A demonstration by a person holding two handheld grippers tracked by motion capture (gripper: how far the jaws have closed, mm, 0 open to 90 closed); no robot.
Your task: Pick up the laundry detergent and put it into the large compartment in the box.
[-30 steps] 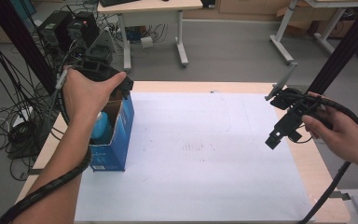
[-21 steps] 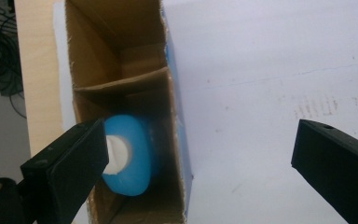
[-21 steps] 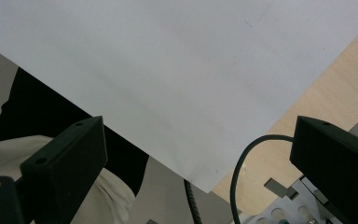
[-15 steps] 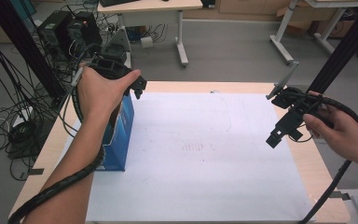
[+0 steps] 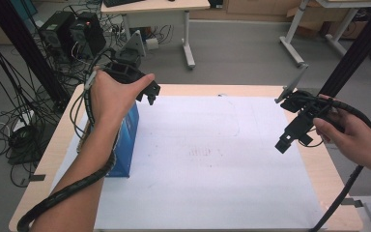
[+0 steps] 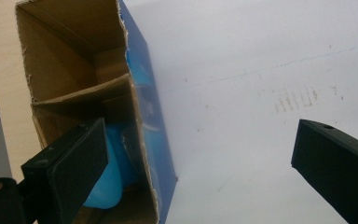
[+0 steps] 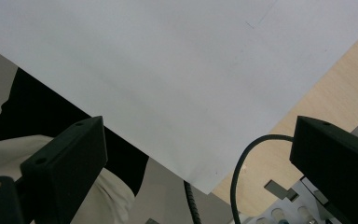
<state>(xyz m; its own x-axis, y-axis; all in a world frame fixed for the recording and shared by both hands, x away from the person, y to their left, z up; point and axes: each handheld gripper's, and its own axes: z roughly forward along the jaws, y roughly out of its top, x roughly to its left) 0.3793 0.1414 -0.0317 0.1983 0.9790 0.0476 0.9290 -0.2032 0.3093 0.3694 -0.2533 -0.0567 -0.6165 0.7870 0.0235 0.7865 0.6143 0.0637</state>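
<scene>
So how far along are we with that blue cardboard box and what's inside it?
Done: the open-topped blue cardboard box stands on the white sheet, with a light blue rounded object inside. In hand: the left claw is open above the box, holding nothing. Left: any grasp; the right claw is open and empty at the far side.

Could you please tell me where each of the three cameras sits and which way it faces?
High view: above the person's side, looking forward and down on the table; both forearms show.
Left gripper view: between open jaws, looking down into the blue box.
Right gripper view: between open jaws, looking down at the white sheet.
All share the sheet.
</scene>
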